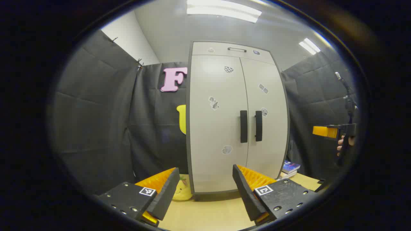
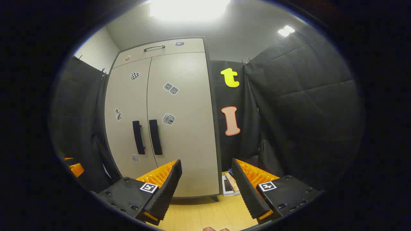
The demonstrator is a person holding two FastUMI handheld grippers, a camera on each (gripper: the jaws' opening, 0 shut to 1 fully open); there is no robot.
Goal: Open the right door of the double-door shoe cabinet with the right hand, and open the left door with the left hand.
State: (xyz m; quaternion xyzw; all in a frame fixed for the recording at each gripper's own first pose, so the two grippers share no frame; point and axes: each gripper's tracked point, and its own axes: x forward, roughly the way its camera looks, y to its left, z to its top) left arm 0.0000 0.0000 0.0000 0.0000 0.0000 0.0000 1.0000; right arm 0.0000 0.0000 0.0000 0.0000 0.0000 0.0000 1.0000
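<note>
Standing here, I see both tongs held back from the shoe cabinet, which suggests to me that the reach for the doors has not yet begun. In the left gripper view, the left tongs sit at six o'clock, spread wide and holding nothing, aimed roughly at the lower part of the left door; that line-up fits the job of taking the left handle with this side. A small yellow plush toy rests on the counter at the cabinet's foot, near seven o'clock. The cabinet itself stands upright on the counter, pale grey with a dark frame, both doors closed, a shallow drawer with a slim metal pull across the top, stickers scattered over the fronts, and two dark vertical bar handles just beside each other at the centre seam. The right handle sits on the right door. Some books lie at the cabinet's right foot, around four o'clock. Far out at three o'clock a hand grips the other tool. In the right gripper view, the right tongs at six o'clock are likewise wide open and empty, well apart from the handles, which sit around nine o'clock.
</note>
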